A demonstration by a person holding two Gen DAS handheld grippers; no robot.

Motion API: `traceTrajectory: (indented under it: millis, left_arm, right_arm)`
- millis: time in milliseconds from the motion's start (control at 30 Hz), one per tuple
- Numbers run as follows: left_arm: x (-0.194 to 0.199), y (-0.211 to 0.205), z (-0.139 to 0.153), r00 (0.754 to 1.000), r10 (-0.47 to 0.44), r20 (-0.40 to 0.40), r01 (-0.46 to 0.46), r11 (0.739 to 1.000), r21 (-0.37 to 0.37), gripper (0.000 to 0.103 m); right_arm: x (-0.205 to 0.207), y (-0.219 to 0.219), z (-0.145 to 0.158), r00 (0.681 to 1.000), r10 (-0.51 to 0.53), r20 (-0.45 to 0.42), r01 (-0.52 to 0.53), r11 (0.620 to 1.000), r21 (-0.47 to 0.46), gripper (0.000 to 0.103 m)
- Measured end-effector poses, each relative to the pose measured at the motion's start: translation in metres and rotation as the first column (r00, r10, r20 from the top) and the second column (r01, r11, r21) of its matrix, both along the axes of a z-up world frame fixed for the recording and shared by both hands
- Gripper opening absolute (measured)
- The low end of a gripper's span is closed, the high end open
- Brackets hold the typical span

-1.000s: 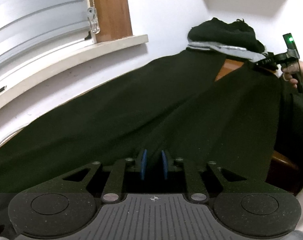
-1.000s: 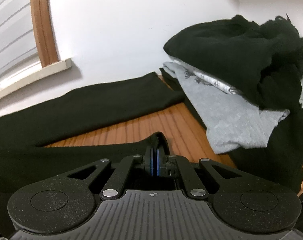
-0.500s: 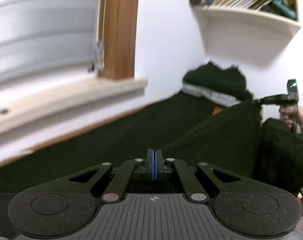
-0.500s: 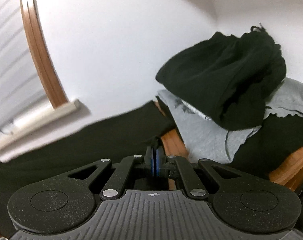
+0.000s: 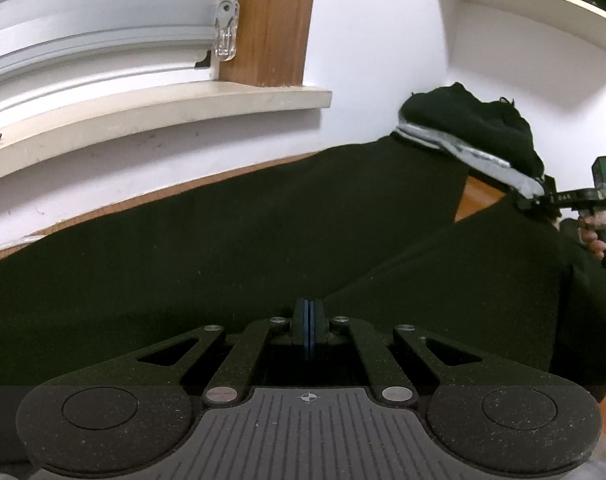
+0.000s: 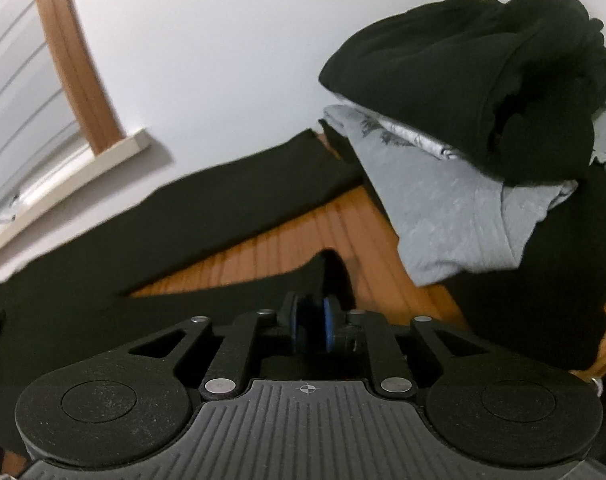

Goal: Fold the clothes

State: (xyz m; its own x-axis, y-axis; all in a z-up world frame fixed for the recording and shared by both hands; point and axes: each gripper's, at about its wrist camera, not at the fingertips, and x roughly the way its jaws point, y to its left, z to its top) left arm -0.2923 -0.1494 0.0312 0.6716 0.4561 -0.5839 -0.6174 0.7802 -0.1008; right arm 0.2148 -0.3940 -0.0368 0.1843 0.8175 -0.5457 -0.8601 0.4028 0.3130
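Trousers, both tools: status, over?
Left tool shut. Right tool just been opening, trouser cloth between pads, grip loosening. Black trousers spread on table. Clothes pile crowds far end.

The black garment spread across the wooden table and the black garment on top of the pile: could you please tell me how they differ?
The spread black garment lies flat and stretched along the wooden table; the piled black garment is bunched and rumpled. The spread one rests directly on the wood, while the piled one sits on a grey printed T-shirt. Both are dark fabric near the white wall.
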Motion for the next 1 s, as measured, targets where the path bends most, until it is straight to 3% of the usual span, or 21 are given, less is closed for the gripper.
traceTrajectory:
  millis: [100,167,200,267,367,400,500,600,667,800,1000]
  left_arm:
    - [0.002,0.001,-0.001,1.000,0.002,-0.002,-0.002,1.000,-0.001,0.001]
    - [0.003,0.000,-0.001,1.000,0.004,-0.002,-0.004,1.000,0.002,0.001]
    - [0.003,0.000,-0.001,1.000,0.004,0.002,-0.004,1.000,0.003,0.001]
    - [0.001,0.000,0.001,1.000,0.006,0.019,-0.006,1.000,0.000,0.001]
    - [-0.005,0.006,0.004,0.998,0.019,0.058,-0.018,1.000,-0.021,0.001]
    - [-0.004,0.009,0.004,0.998,0.025,0.051,-0.024,0.999,-0.024,0.001]
    - [0.001,0.015,-0.003,0.999,0.030,0.017,-0.029,0.999,-0.034,0.001]
    - [-0.002,0.018,-0.007,0.999,0.037,0.024,-0.036,0.998,-0.052,0.001]
    - [-0.004,0.019,-0.009,0.999,0.039,0.028,-0.037,0.998,-0.056,0.001]
    - [-0.006,0.012,-0.005,0.999,0.022,0.043,-0.020,0.999,-0.046,0.001]
    - [0.009,-0.008,0.013,0.994,-0.068,0.084,0.070,0.997,-0.023,0.001]
  right_arm:
    - [-0.005,-0.004,0.003,0.999,0.024,0.026,-0.024,1.000,-0.010,0.016]
    - [-0.009,-0.007,0.008,0.998,0.035,0.050,-0.035,0.999,-0.011,0.002]
    - [-0.011,-0.008,0.010,0.997,0.041,0.063,-0.040,0.999,-0.011,0.002]
    - [-0.011,-0.016,0.022,0.997,0.004,0.076,-0.008,0.999,0.053,0.002]
    - [0.000,-0.024,0.039,0.997,-0.075,-0.005,0.074,0.972,0.222,0.002]
    - [0.002,-0.017,0.038,0.996,-0.092,-0.019,0.094,0.970,0.222,0.002]
    - [0.001,0.023,0.026,0.993,-0.111,0.039,0.107,0.990,0.093,0.002]
    - [0.006,0.038,0.018,0.989,-0.145,0.011,0.143,0.987,0.077,0.002]
    - [0.004,0.046,0.012,0.989,-0.144,0.042,0.142,0.989,0.040,0.002]
    - [-0.001,0.025,0.025,0.986,-0.157,0.050,0.151,0.983,0.109,0.002]
    - [-0.008,-0.027,0.065,0.970,-0.203,0.131,0.180,0.969,0.171,0.002]
